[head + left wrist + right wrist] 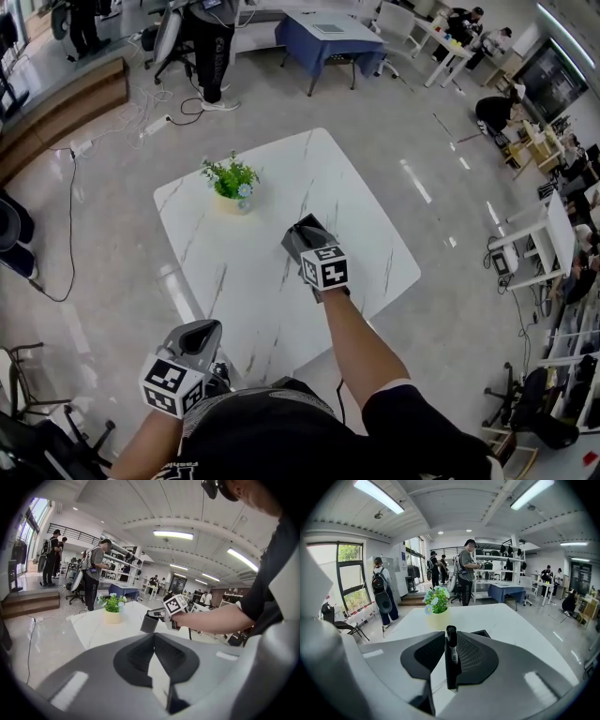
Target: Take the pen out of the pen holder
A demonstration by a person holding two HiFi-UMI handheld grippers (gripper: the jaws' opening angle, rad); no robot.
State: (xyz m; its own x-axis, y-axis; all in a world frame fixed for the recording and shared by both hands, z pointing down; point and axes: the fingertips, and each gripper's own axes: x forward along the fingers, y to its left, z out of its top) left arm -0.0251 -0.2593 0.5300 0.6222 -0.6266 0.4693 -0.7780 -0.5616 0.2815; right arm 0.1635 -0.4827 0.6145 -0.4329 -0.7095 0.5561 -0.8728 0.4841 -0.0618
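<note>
The right tool [451, 640] has its 2 jaws closed on a black pen [451, 652], which stands upright between them with its round end on top. Just past those jaws, a corner of the dark pen holder [481, 633] shows to the right of the pen. From the left gripper view the holder stands on the white marbled surface [281, 323], right at the tip of the right tool. A small potted plant [231, 178] sits farther back on the surface. The left tool [153, 638] hangs off the near edge, jaw tips together and holding nothing.
</note>
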